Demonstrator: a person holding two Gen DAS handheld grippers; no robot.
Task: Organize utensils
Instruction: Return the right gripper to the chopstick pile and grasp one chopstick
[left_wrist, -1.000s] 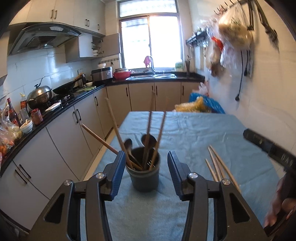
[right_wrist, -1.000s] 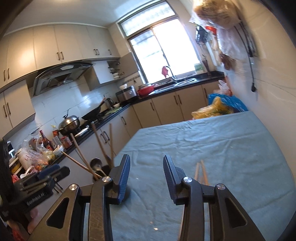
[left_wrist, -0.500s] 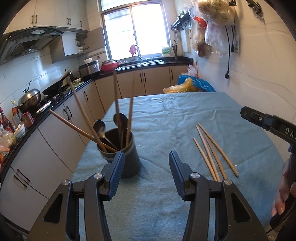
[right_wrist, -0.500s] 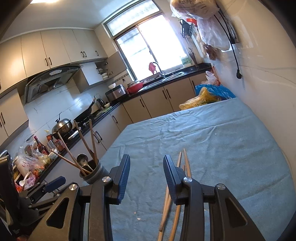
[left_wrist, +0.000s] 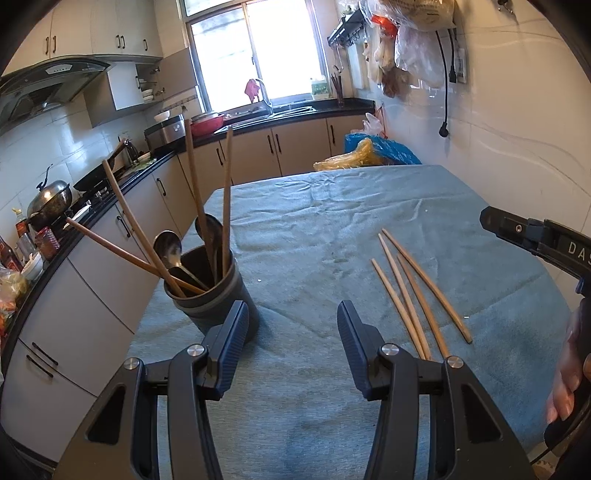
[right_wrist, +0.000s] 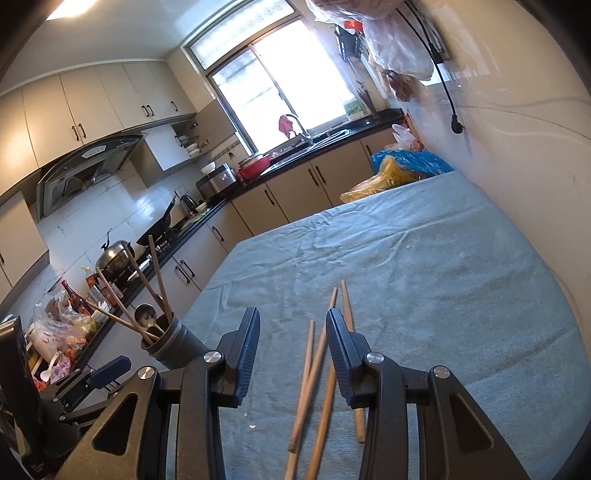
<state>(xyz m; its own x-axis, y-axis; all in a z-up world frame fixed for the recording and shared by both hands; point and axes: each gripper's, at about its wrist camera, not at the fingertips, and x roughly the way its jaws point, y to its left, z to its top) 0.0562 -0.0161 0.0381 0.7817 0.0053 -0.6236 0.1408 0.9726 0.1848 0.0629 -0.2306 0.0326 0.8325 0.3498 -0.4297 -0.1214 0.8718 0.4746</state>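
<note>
Meanwhile both grippers hang open and empty: left gripper (left_wrist: 290, 332) beside the utensil cup (left_wrist: 214, 295), right gripper (right_wrist: 291, 343) seemingly above loose chopsticks (right_wrist: 312, 365).

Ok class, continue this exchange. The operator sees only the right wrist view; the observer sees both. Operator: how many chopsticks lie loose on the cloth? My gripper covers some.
Observer: Four loose chopsticks, roughly side by side, clear in the left wrist view.
Operator: How many spoons are in the holder?
Observer: Two spoons stand in the holder, bowls up.
Operator: Is the left gripper carrying anything?
Observer: No. The left gripper is open, with only bare cloth between its fingers.
</note>
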